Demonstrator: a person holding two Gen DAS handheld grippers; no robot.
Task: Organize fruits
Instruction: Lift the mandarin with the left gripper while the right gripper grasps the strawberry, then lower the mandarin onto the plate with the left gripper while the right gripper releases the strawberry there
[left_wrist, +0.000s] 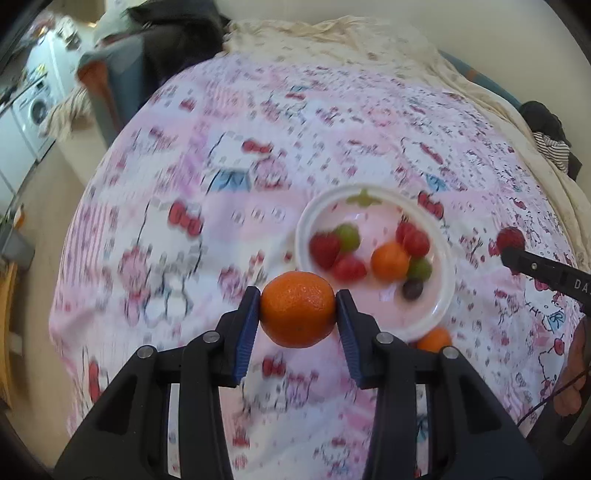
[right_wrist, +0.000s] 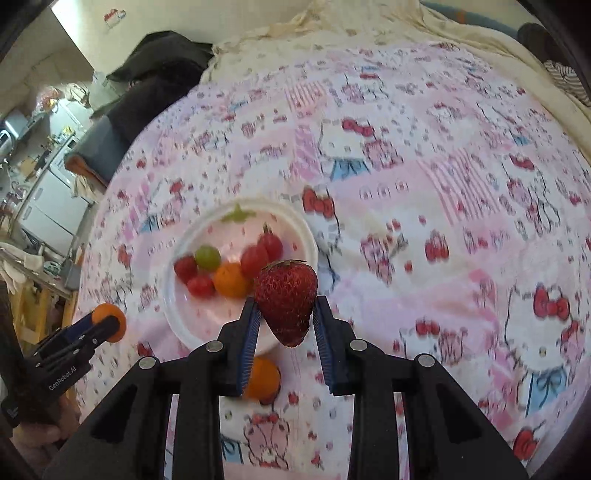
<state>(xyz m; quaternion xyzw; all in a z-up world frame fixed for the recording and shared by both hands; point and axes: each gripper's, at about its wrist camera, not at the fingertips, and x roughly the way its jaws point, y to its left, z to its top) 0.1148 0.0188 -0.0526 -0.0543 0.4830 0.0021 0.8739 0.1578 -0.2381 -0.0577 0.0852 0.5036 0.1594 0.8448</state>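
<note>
Above the pink cartoon-print bedspread (right_wrist: 424, 184) I hold one fruit in each hand: my left tongs (left_wrist: 298, 314) are clamped on an orange (left_wrist: 298, 309), gripped across its middle by the blue pads, and my right tongs (right_wrist: 285, 317) are closed on a strawberry (right_wrist: 286, 301), pinched on its lower, tapering half with the leafy end up. Both hang in the air near the white plate (left_wrist: 443, 295), which lies on the bed and already carries a cluster of strawberries, two green grapes, a dark grape and another orange (left_wrist: 389, 260). My chief worry is the strawberry: it is soft and cone-shaped, so a hard squeeze could bruise it, and a pinch on the narrowing part could let it squirt out toward the tip. The orange is round and smooth-skinned, held only at two small contacts, so a quick turn of my wrist might roll it free, I judge. If I release either one from too high, it could bounce on the plate, scatter the crowded fruit, or roll off onto the soft bed, where the plate itself may tip. A third orange (right_wrist: 262, 380) lies on the bedspread just beside the plate's near rim, possibly touching it; the blur leaves that unclear.
</note>
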